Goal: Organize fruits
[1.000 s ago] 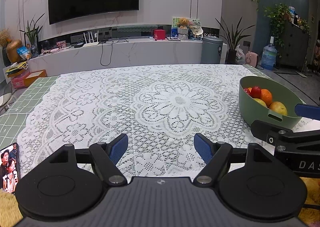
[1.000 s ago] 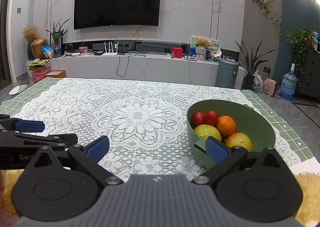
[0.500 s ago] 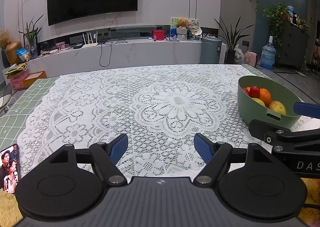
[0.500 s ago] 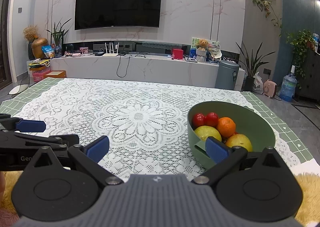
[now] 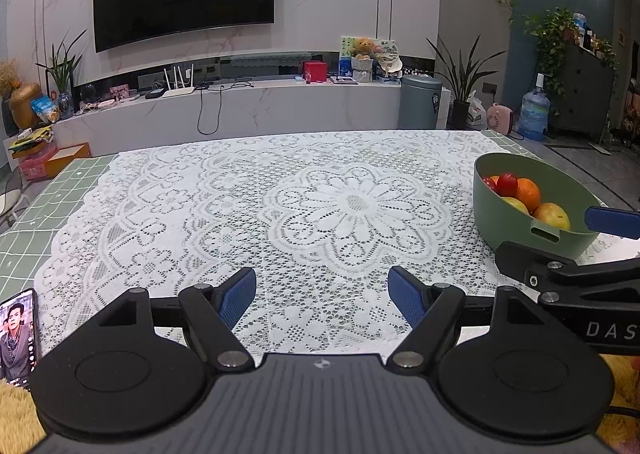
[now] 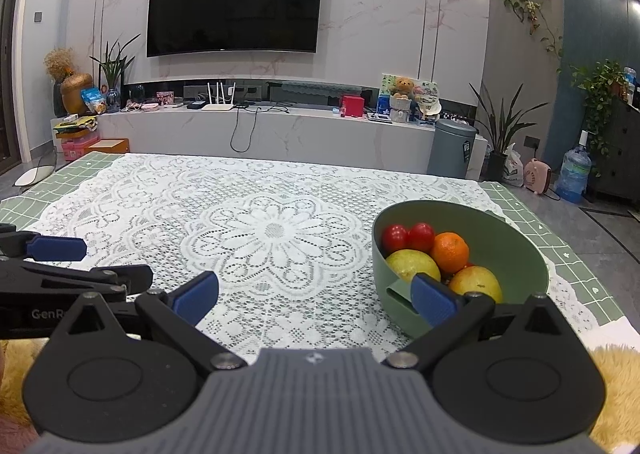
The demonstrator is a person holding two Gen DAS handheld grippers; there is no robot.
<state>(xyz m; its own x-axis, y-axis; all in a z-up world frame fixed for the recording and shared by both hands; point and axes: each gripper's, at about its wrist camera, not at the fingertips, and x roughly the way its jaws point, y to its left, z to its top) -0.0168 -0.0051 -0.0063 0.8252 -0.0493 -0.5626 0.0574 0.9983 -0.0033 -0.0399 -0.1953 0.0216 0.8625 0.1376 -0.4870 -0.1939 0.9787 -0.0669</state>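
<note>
A green bowl stands on the lace tablecloth at the right and holds two red tomatoes, an orange and two yellow fruits. It also shows in the left wrist view. My right gripper is open and empty, its right finger just in front of the bowl's near wall. My left gripper is open and empty over the tablecloth's near edge, left of the bowl.
A white lace tablecloth covers a green checked table. A phone lies at the near left corner. Yellow fluffy fabric lies along the near edge. A TV wall and a low cabinet stand behind the table.
Both grippers have stayed open and almost still. The views have drifted slightly, with the bowl sliding a little left in the left wrist view.
</note>
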